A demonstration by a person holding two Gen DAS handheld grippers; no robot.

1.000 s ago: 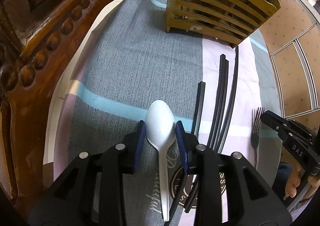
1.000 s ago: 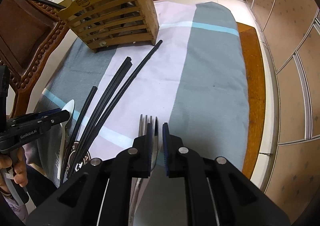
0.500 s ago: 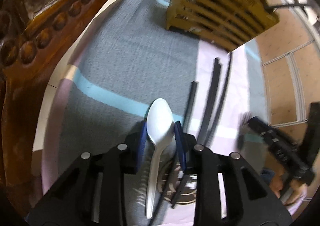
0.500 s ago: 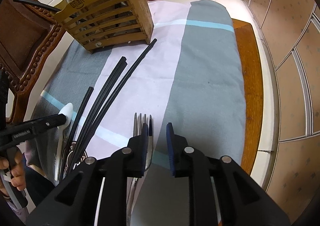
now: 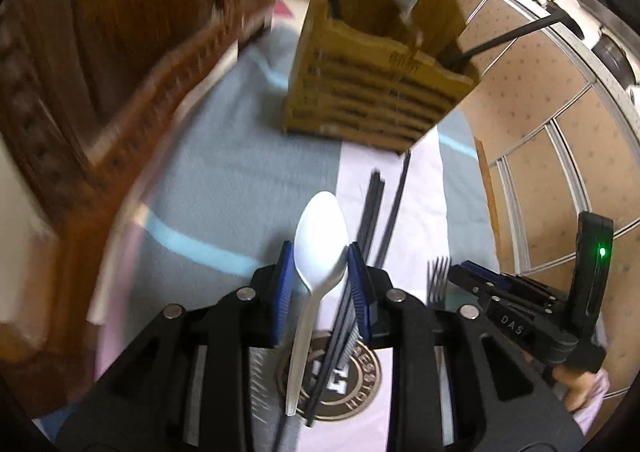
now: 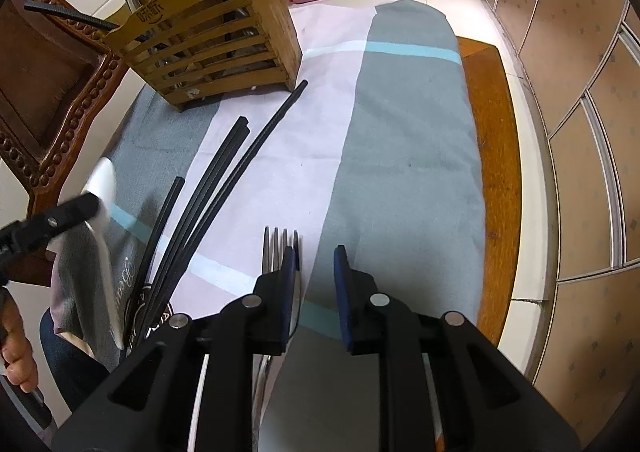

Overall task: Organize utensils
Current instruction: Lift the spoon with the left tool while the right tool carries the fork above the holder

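My left gripper (image 5: 320, 252) is shut on a white plastic spoon (image 5: 318, 236) and holds it lifted above the cloth, bowl forward; it also shows blurred in the right wrist view (image 6: 100, 188). A wooden slatted utensil holder (image 5: 376, 92) stands ahead, also seen in the right wrist view (image 6: 208, 40), with forks and black chopsticks in it. Several black chopsticks (image 6: 216, 180) lie on the cloth. My right gripper (image 6: 316, 256) is open and empty, with a metal fork (image 6: 278, 252) lying on the cloth just left of its left finger.
A carved wooden chair (image 5: 100, 92) stands close on the left of the table. The striped grey and pink cloth (image 6: 400, 156) covers the table, with a bare wooden edge (image 6: 492, 172) at the right. A round logo (image 5: 348, 384) is printed near me.
My left gripper has lifted the spoon off the cloth and tilted up toward the holder. My right gripper has opened wider beside the fork.
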